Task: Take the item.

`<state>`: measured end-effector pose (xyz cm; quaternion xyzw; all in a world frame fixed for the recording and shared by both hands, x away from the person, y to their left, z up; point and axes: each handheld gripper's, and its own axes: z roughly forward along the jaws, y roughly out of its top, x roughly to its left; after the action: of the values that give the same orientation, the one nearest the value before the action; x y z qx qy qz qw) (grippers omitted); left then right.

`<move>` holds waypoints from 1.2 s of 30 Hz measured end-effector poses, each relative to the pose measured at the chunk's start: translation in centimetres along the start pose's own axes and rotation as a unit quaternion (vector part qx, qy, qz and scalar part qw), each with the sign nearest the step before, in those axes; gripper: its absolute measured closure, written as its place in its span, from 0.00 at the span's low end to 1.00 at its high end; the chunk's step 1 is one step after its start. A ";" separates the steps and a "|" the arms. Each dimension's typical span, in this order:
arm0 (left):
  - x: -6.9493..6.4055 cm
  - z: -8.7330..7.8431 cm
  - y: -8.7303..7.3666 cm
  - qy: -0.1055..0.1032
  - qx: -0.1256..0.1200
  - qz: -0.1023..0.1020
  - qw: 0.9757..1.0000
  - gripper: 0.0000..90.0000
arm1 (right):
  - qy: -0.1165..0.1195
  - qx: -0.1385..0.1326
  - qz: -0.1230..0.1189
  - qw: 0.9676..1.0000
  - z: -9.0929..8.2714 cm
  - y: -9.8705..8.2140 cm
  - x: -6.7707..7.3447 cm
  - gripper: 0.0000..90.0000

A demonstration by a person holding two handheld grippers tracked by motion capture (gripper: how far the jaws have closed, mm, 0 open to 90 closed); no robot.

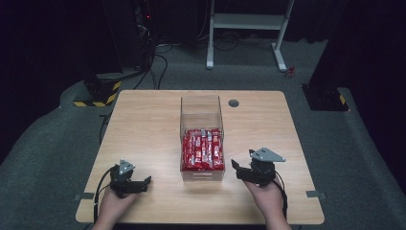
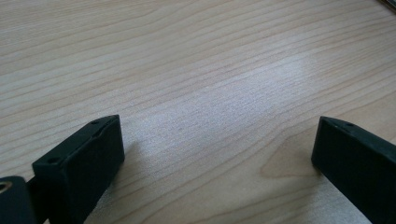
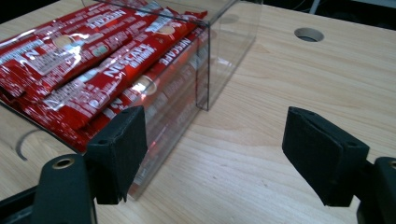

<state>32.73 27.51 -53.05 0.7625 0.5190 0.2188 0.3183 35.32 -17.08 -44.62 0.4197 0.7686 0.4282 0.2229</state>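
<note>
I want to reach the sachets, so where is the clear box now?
In the high view the clear box stands mid-table, between the left gripper and the right gripper; red Nescafe sachets fill its near half.

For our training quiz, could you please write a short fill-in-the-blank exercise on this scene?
1. The clear box on the table holds sachets coloured ____.
2. The jaws of the right gripper stand ____, with nothing between them.
3. The left gripper has only bare ____ between its jaws.
4. In the high view, the sachets lie in the box's ____ half, closest to the person.

Missing words: red; open; table; near
</note>
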 end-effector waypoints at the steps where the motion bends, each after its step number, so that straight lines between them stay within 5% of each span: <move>1: 0.0 0.0 0.0 0.000 0.000 0.000 1.000 0.03 | 0.000 0.000 0.000 1.000 0.0 0.0 0.0 0.25; 36: 0.0 0.0 0.0 -0.001 0.000 -0.002 1.000 0.03 | 0.038 -0.007 -0.031 0.999 1.2 2.6 4.6 0.36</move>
<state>32.69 27.48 -53.06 0.7618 0.5199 0.2174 0.3196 34.80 -11.91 -42.94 0.3776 0.7861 0.4420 0.2100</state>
